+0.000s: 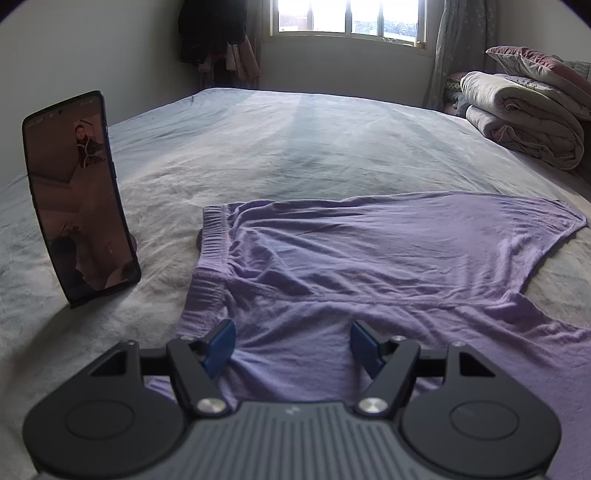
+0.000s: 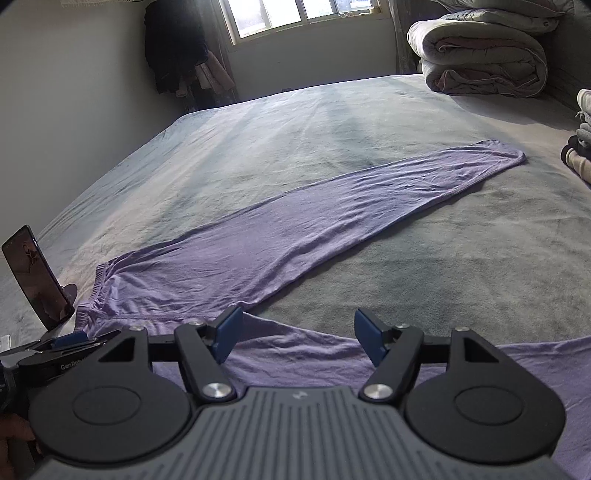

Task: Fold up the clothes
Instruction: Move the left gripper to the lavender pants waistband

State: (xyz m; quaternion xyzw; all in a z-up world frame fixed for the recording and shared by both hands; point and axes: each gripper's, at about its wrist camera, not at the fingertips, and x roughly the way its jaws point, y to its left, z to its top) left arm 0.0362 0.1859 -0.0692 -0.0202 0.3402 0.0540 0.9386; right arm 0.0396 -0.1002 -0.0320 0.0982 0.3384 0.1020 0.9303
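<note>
A pair of lilac trousers [image 1: 369, 258] lies spread flat on the grey bed cover [image 1: 295, 147], waistband [image 1: 214, 236] to the left. In the right wrist view one leg of the lilac trousers [image 2: 295, 229] stretches toward the far right, and the other leg runs along the near edge. My left gripper [image 1: 291, 345] hovers open over the waist end, nothing between its blue pads. My right gripper [image 2: 298, 334] is open above the near leg, close to the crotch, with nothing held. The left gripper [image 2: 70, 341] shows at the right wrist view's left edge.
A phone [image 1: 79, 199] stands upright on a stand left of the waistband. Folded quilts [image 1: 528, 110] are stacked at the far right of the bed, with a small pile of clothes [image 2: 581, 140] nearer. A window [image 1: 347, 18] and hanging clothes [image 1: 218, 37] are behind.
</note>
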